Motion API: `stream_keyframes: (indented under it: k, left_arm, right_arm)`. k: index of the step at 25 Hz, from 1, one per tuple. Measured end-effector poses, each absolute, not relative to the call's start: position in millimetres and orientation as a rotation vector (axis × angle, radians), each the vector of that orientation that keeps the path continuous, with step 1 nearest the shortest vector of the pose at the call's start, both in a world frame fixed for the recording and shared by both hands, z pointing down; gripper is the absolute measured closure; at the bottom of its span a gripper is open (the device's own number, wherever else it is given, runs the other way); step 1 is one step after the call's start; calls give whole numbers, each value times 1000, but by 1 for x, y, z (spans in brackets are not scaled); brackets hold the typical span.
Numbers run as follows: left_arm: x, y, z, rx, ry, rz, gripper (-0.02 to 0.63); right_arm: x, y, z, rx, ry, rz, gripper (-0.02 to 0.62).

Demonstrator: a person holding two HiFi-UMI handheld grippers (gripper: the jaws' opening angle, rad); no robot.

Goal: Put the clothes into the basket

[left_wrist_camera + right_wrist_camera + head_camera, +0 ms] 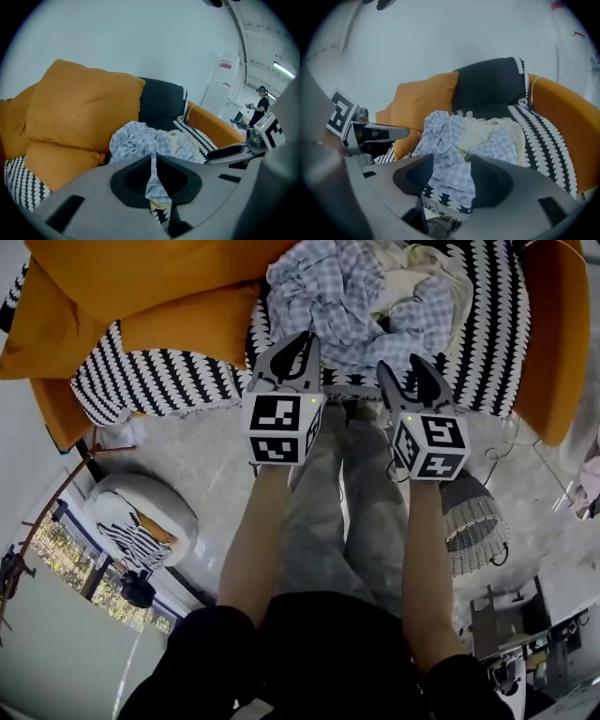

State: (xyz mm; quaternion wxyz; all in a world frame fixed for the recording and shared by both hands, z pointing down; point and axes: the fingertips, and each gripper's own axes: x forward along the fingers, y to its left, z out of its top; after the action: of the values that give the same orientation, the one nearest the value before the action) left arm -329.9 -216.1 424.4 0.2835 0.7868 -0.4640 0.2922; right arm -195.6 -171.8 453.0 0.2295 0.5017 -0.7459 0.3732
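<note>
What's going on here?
A person holds a two-jaw gripper in each hand in front of a crumpled pile of blue-checked and cream clothes lying on an orange sofa draped with a black-and-white patterned throw. The left gripper has its jaws together; the right gripper has its jaws apart, facing the pile. Neither grips cloth yet. The woven wicker basket stands on the floor at the person's right.
</note>
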Motion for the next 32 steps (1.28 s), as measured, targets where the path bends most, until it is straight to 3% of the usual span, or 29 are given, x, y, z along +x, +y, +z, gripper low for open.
stream_keyframes:
  k: [1, 3, 5, 9, 13, 21, 23, 26, 27, 28, 32]
  left_arm:
    - [-329, -220, 433, 2109, -1223, 798, 586]
    - [-328, -227, 452, 2096, -1188, 837, 425]
    - [-332, -234, 469, 2065, -1173, 876, 369]
    - [-338, -236, 495, 1989, -1125, 907, 316]
    - [-340, -242, 525, 1935, -1071, 942, 305]
    - [-332, -248, 550, 1899, -930, 923, 307]
    - [-331, -246, 555, 1905, -895, 939, 312]
    - [-330, -240, 554, 1924, -863, 970, 427]
    - [-331, -238, 548, 1936, -867, 972, 503]
    - [-332, -236, 539, 1949, -879, 965, 538]
    - [-333, -229, 503, 1995, -920, 901, 555]
  right_arm:
    - [-196, -174, 465, 1364, -2036, 1042, 361]
    - [-194, -178, 487, 1338, -1998, 1050, 344]
    - [-190, -179, 506, 1320, -1955, 1049, 327]
    - [-179, -168, 532, 1299, -1870, 1096, 313]
    - [-177, -164, 560, 1266, -1810, 1125, 309]
    - [-188, -170, 577, 1251, -1738, 1142, 311]
    - [-193, -167, 585, 1227, -1730, 1168, 342]
    - [-203, -160, 588, 1195, -1732, 1191, 545]
    - [-205, -159, 585, 1202, -1732, 1184, 557]
    - [-207, -157, 580, 1217, -1735, 1175, 561]
    - [-204, -159, 551, 1335, -1799, 1214, 565]
